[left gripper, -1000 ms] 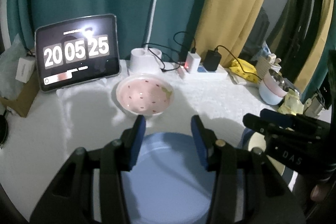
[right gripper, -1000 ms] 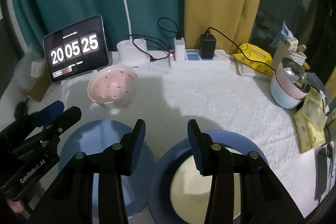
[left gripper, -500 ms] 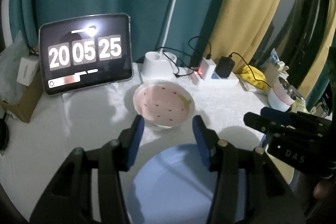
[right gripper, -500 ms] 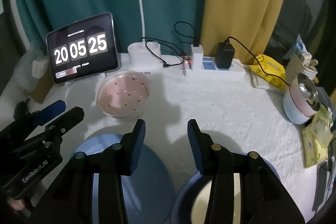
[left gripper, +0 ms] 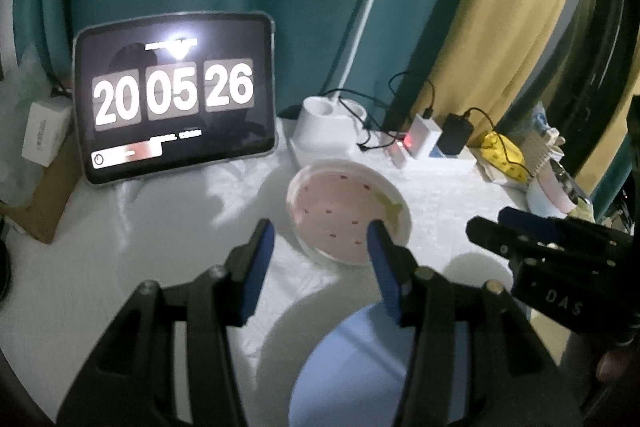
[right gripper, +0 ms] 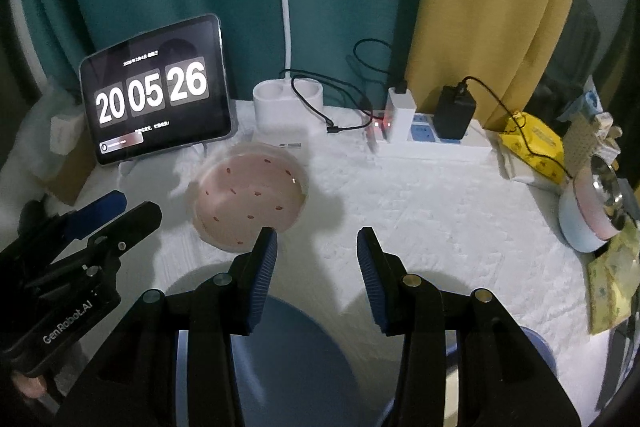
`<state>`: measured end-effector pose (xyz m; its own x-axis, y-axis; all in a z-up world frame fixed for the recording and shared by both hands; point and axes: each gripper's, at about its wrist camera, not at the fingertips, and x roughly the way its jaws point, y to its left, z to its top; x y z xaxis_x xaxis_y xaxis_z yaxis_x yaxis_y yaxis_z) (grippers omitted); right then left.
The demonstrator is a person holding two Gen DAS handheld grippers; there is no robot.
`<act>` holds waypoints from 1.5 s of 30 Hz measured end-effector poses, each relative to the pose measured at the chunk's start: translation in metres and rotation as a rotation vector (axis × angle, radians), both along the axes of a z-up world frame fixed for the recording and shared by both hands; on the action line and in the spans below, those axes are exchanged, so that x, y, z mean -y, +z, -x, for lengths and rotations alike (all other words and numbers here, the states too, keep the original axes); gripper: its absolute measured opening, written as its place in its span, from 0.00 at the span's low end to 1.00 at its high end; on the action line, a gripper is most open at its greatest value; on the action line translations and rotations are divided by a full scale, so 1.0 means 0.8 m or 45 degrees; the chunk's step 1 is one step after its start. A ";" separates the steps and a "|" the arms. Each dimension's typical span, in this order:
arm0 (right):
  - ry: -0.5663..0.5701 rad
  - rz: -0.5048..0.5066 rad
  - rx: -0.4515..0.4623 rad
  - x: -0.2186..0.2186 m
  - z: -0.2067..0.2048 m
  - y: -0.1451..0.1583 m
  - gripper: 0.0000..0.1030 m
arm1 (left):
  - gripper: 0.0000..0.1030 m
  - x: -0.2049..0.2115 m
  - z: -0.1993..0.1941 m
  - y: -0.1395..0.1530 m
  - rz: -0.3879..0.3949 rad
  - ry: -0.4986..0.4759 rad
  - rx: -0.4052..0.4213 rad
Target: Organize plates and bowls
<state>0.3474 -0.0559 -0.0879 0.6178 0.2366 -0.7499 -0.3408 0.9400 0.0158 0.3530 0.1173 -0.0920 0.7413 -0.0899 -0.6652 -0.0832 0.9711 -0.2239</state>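
Left of the pink bowl (left gripper: pixel 347 211) a tablet (left gripper: pixel 176 97) leans, showing a clock. The left gripper (left gripper: pixel 320 233) hovers half-spread and empty, the bowl just past its right finger. Nearer than the bowl lies a blue plate (right gripper: pixel 292 355), under the right gripper (right gripper: pixel 316 241), also half-spread and empty.

A table (right gripper: pixel 440 219) covered by a white textured cloth carries a round pink speckled bowl (right gripper: pixel 248 203) near its middle. Behind it stand a dark tablet showing a clock (right gripper: pixel 156 95), a white lamp base (right gripper: pixel 286 103) and a white power strip (right gripper: pixel 432 143). A flat pale blue plate (right gripper: pixel 292 355) lies at the near edge, a pink and blue pot (right gripper: pixel 592 215) far right.
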 end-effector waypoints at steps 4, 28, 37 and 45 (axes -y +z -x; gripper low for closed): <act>-0.055 -0.017 -0.046 -0.010 -0.019 -0.019 0.42 | 0.48 -0.012 -0.013 -0.016 0.050 0.000 -0.026; -0.105 -0.060 -0.214 -0.042 -0.085 -0.090 0.33 | 0.47 -0.019 -0.072 -0.075 0.014 -0.023 -0.163; -0.083 -0.080 -0.264 -0.048 -0.090 -0.110 0.19 | 0.32 -0.010 -0.078 -0.085 0.019 -0.074 -0.190; -0.059 -0.086 -0.237 -0.049 -0.085 -0.102 0.17 | 0.20 -0.010 -0.078 -0.086 0.018 -0.080 -0.190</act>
